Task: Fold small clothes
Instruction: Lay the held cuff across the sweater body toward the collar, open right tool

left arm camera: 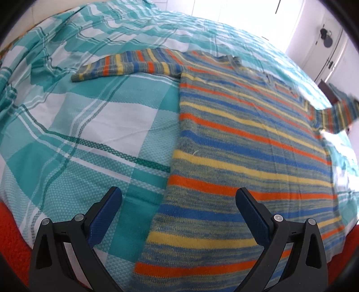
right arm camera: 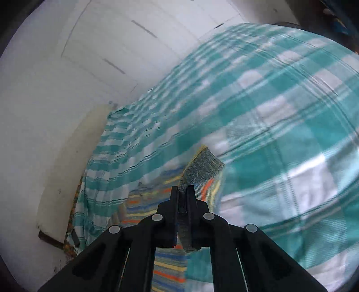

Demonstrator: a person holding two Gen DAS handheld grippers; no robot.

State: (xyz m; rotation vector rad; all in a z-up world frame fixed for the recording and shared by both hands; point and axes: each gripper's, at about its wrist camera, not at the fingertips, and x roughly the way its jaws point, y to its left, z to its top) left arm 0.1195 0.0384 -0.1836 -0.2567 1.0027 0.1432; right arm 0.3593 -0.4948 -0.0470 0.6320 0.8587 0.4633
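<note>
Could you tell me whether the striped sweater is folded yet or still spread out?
Mostly spread: the striped sweater lies flat, one sleeve extended.

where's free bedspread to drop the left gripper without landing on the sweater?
Bare plaid bedspread lies left of the sweater body and below its spread sleeve. The open left gripper straddles the sweater's left edge. Right side is crowded: the right gripper holds the other cuff there.

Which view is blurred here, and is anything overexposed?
Right wrist view: motion blur smears the checked bedspread; only the right gripper and its pinched sweater cuff look sharp. Left wrist view: mostly crisp, window blown out, far sleeve blurred.
</note>
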